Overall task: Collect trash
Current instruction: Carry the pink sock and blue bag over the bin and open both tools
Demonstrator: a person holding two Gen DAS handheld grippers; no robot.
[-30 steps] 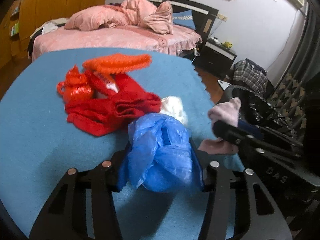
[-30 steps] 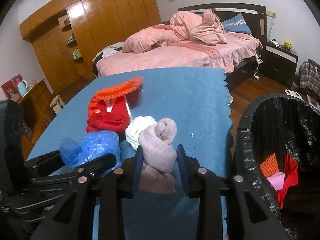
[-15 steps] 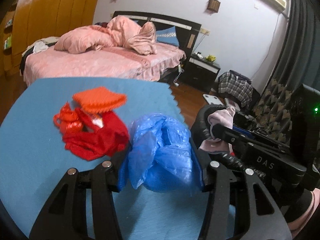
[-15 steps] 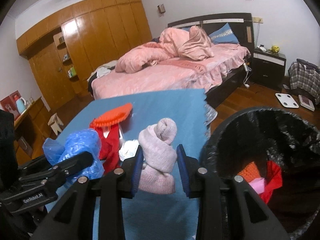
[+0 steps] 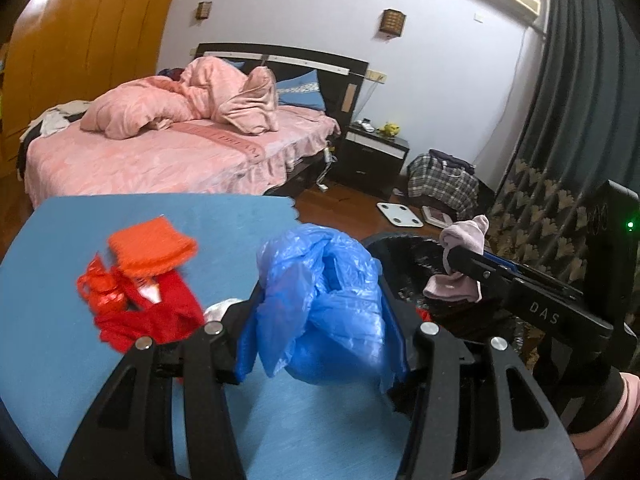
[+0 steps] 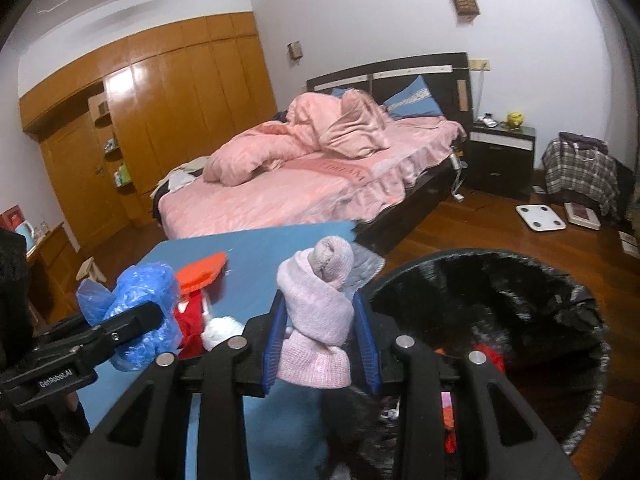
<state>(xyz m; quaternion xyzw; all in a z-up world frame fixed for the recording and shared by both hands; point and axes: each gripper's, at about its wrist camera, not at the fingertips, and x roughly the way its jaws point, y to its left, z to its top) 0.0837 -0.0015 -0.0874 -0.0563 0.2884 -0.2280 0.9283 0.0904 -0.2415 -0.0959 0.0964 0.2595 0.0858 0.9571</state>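
My left gripper (image 5: 320, 324) is shut on a crumpled blue plastic bag (image 5: 320, 300) and holds it above the right edge of the blue table (image 5: 60, 340); it also shows in the right wrist view (image 6: 136, 312). My right gripper (image 6: 320, 332) is shut on a rolled pale pink sock (image 6: 316, 320) and holds it at the near rim of the black-lined trash bin (image 6: 520, 280). The sock also shows in the left wrist view (image 5: 460, 264), over the bin (image 5: 400, 248). Red and orange pieces lie inside the bin (image 6: 488, 356).
On the table lie an orange knitted piece (image 5: 152, 248), red cloth and shiny red wrap (image 5: 140, 308), and a white wad (image 6: 222, 330). Beyond are a pink bed (image 6: 300, 184), a nightstand (image 6: 500, 160), a floor scale (image 6: 540, 218) and a wooden wardrobe (image 6: 160, 120).
Both grippers have risen and moved right toward the bin with their loads. The sock is now at the bin's rim, and the table items sit farther left and lower.
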